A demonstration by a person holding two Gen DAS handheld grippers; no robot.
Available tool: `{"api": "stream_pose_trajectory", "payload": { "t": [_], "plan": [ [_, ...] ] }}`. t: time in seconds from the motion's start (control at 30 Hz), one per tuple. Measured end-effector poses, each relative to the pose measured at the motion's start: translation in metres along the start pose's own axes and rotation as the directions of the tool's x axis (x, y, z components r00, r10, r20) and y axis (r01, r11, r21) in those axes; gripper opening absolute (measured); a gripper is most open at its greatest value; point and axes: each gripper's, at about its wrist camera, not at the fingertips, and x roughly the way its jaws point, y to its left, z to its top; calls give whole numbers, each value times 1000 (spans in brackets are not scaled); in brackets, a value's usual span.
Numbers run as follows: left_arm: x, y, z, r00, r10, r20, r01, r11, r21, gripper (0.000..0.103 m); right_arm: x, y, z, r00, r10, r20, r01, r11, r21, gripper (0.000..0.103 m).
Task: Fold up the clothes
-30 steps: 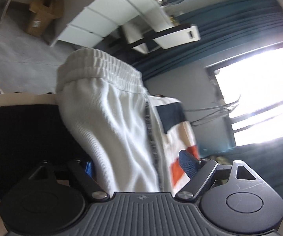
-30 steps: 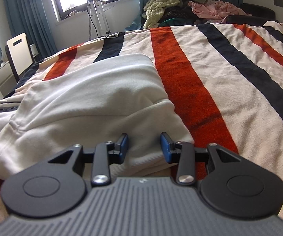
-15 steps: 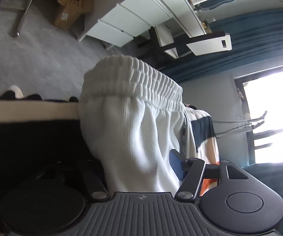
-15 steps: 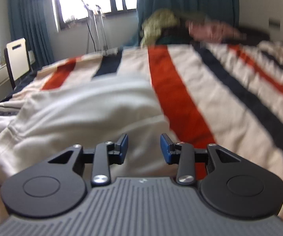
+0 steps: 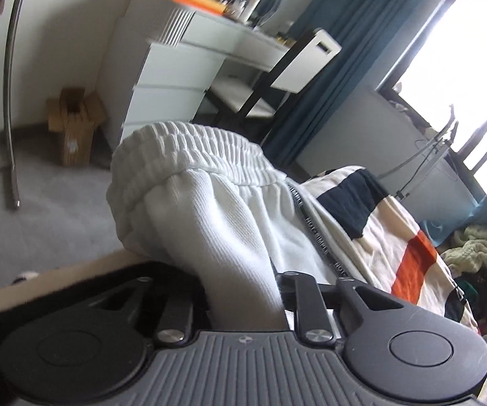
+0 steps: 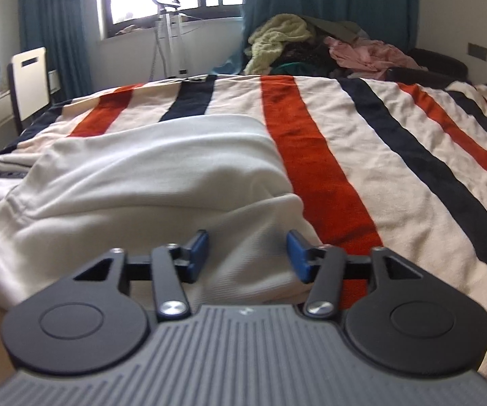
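Note:
White ribbed trousers with an elastic waistband lie on a striped blanket. My left gripper is shut on the trousers' fabric near the waistband and holds it bunched above the bed's edge. In the right wrist view the trousers lie spread on the blanket. My right gripper is open, its blue pads just above the near fold of the cloth, holding nothing.
A white chest of drawers and a chair stand by the blue curtains. A cardboard box sits on the grey floor. A pile of clothes lies beyond the bed's far end.
My left gripper has closed tighter on the white fabric and rolled, so the room now appears more upright. My right gripper has opened wider and stays low over the trousers.

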Motion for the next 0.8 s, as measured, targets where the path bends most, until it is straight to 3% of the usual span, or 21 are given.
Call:
{"api": "stream_pose_trajectory", "payload": {
  "t": [0.17,0.27,0.4,0.5,0.67,0.73,0.8],
  "plan": [
    [-31,-34,-10,985,-34,170,-7,972,234,16,-6,-10,5,1000,10,7,-10,997,80,79],
    [-55,-70,-23,955,-121,269,17,933,360,16,-13,-19,8,1000,8,30,-12,991,135,80],
    [-90,-121,-48,902,-277,332,96,877,471,16,-19,-39,12,999,-24,35,15,972,236,80],
    [-105,-164,-73,872,-364,325,161,843,513,16,-22,-48,13,995,-95,26,85,961,262,80],
    [-114,-230,-150,833,-504,226,244,703,668,16,-26,-72,13,993,-116,19,101,927,361,80],
    [-109,-244,-187,829,-533,167,281,656,701,16,-27,-81,13,993,-119,16,102,907,409,80],
    [-96,-255,-227,843,-533,74,311,595,741,17,-26,-89,12,993,-115,7,100,888,449,80]
  ]
}}
